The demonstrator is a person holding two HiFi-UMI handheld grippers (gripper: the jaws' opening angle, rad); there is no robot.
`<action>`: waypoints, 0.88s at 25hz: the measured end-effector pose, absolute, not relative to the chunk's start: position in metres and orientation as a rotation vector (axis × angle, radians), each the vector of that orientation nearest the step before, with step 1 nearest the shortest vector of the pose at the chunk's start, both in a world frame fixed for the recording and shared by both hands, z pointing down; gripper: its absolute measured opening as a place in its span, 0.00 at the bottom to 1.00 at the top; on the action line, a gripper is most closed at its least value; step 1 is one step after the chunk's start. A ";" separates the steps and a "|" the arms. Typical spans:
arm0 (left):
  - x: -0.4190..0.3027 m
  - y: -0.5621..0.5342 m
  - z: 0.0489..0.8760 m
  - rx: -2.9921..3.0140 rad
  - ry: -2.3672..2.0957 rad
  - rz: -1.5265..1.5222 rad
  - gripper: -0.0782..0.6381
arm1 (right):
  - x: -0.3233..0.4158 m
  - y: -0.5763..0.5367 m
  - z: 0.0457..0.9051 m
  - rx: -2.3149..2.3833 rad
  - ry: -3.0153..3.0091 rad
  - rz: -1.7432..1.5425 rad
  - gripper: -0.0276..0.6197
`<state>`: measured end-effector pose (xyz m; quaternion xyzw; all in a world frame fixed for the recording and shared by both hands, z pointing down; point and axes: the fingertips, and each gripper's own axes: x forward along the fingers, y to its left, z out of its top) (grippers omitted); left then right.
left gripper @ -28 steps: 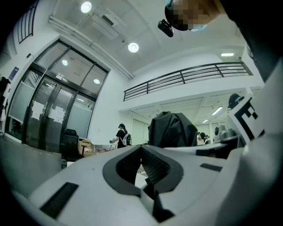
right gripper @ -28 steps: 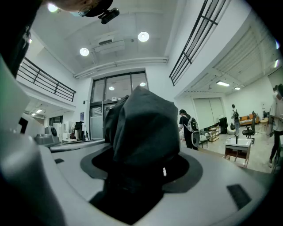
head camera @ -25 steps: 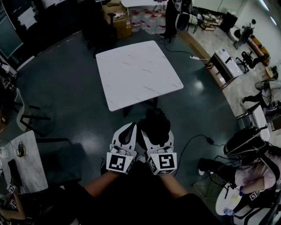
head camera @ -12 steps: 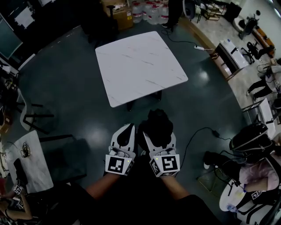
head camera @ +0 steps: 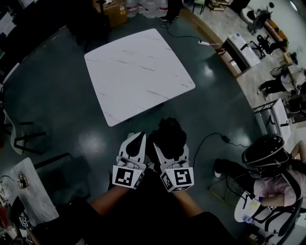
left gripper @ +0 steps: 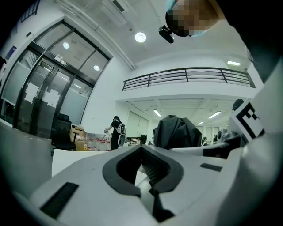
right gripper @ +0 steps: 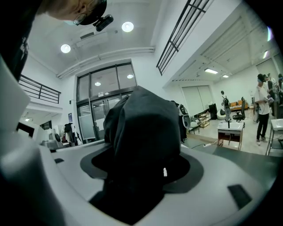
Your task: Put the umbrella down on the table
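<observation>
A folded black umbrella (head camera: 168,135) stands up between the jaws of my right gripper (head camera: 170,147), which is shut on it; in the right gripper view the umbrella (right gripper: 143,132) fills the middle. My left gripper (head camera: 135,143) is shut and holds nothing, right beside the right one; its closed jaws (left gripper: 148,170) point up, with the umbrella (left gripper: 177,131) showing just past them. Both grippers hang over the dark floor, short of the near corner of the white marble table (head camera: 136,72).
A chair (head camera: 21,136) stands at the left, a small white side table (head camera: 31,191) at lower left. A seated person with a black helmet (head camera: 265,153) is at the right, and a cable (head camera: 210,141) lies on the floor. Boxes and water bottles (head camera: 143,7) stand beyond the table.
The view has shifted so that the table lies further left and closer. Both grippers keep their hold and position side by side.
</observation>
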<state>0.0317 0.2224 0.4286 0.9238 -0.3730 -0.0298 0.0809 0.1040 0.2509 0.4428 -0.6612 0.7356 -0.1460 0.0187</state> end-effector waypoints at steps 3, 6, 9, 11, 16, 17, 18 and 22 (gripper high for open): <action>0.029 0.182 0.435 2.748 -1.135 -0.031 0.12 | 0.108 0.217 0.452 -2.076 2.276 -0.503 0.57; 0.024 0.137 0.432 2.714 -1.149 -0.047 0.12 | 0.111 0.176 0.455 -2.092 2.297 -0.528 0.57; 0.023 0.096 0.423 2.708 -1.118 -0.127 0.12 | 0.114 0.134 0.456 -2.138 2.329 -0.506 0.57; 0.021 0.069 0.417 2.717 -1.099 -0.152 0.12 | 0.112 0.108 0.456 -2.169 2.341 -0.496 0.57; 0.010 0.011 0.417 2.725 -1.055 -0.150 0.12 | 0.097 0.048 0.455 -2.155 2.354 -0.551 0.57; 0.009 0.003 0.418 2.722 -1.043 -0.150 0.12 | 0.095 0.039 0.455 -2.158 2.354 -0.552 0.57; 0.008 -0.004 0.419 2.722 -1.032 -0.150 0.12 | 0.094 0.031 0.454 -2.164 2.347 -0.554 0.57; 0.007 -0.030 0.425 2.744 -0.991 -0.144 0.12 | 0.097 0.004 0.462 -2.192 2.295 -0.586 0.57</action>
